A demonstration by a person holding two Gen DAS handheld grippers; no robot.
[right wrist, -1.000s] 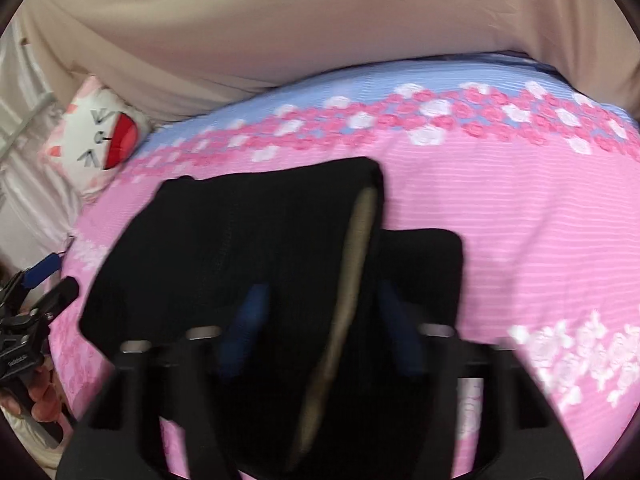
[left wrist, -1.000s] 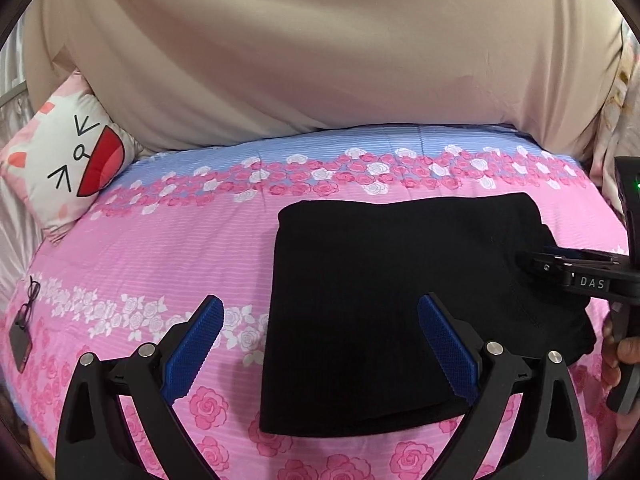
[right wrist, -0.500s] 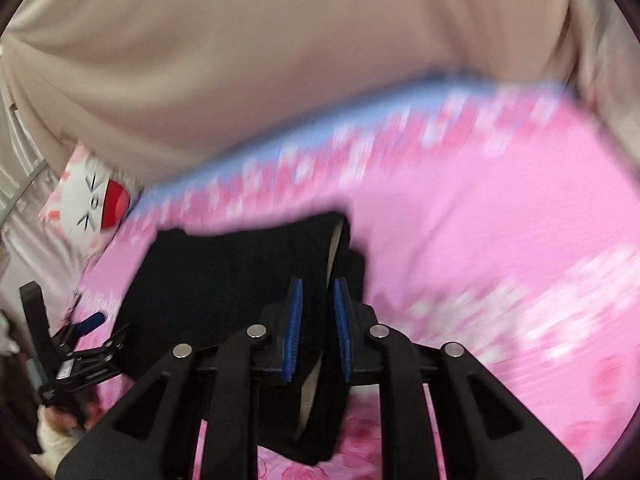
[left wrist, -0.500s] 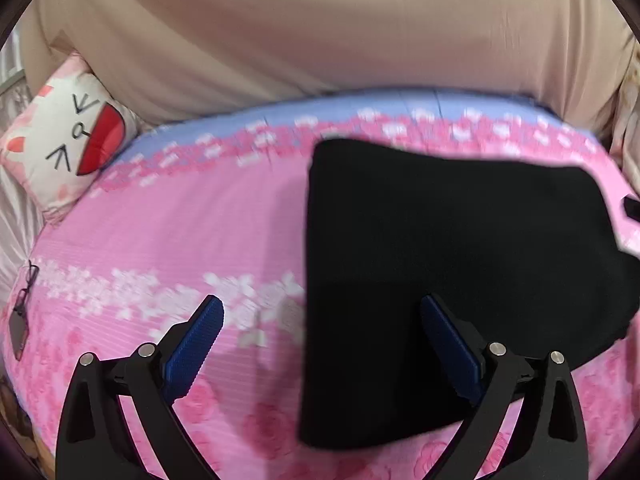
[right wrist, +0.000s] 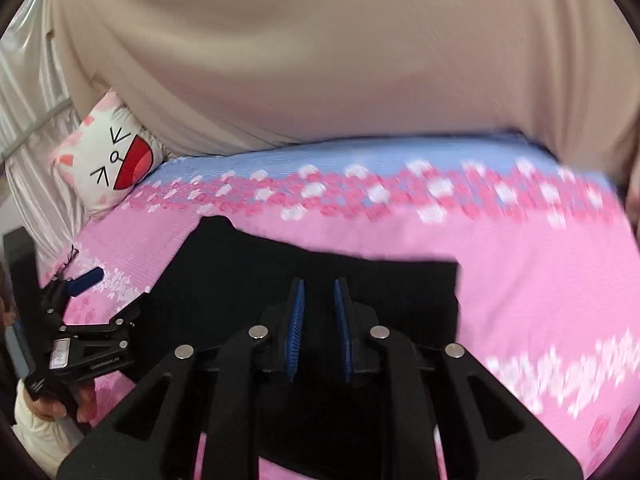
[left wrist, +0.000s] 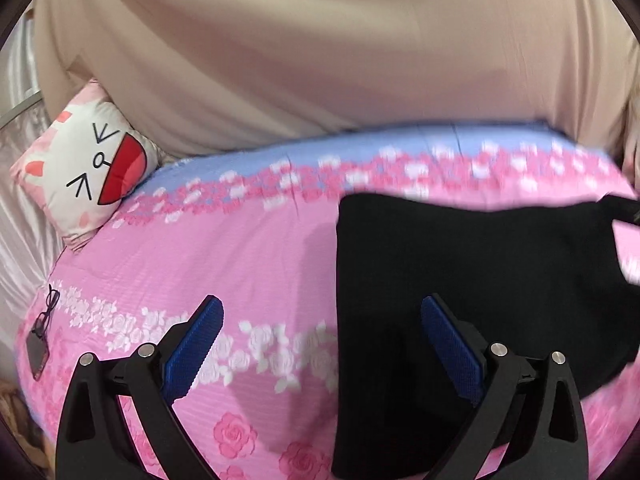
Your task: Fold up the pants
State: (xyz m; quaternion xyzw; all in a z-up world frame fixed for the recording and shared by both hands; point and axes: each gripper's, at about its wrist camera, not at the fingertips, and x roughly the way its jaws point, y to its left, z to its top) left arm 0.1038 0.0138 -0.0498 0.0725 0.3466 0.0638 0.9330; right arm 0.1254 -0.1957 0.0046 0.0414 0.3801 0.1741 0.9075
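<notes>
The black pants [left wrist: 460,280] lay folded on the pink floral bed [left wrist: 240,260] — one edge lifted. The right gripper [right wrist: 319,328] was clenched on that black cloth, its 2 blue pads nearly together. The left gripper [left wrist: 320,356] hovered released, empty, above the pants' left edge.

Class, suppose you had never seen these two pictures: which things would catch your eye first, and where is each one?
First, the black pants lying dark on the pink rose-patterned bedspread, right of centre in the left wrist view. Next, the cat-face pillow with its red mouth, propped at the bed's far left corner. In the right wrist view, the right tool, blue pads nearly together, sits over the pants.
</notes>
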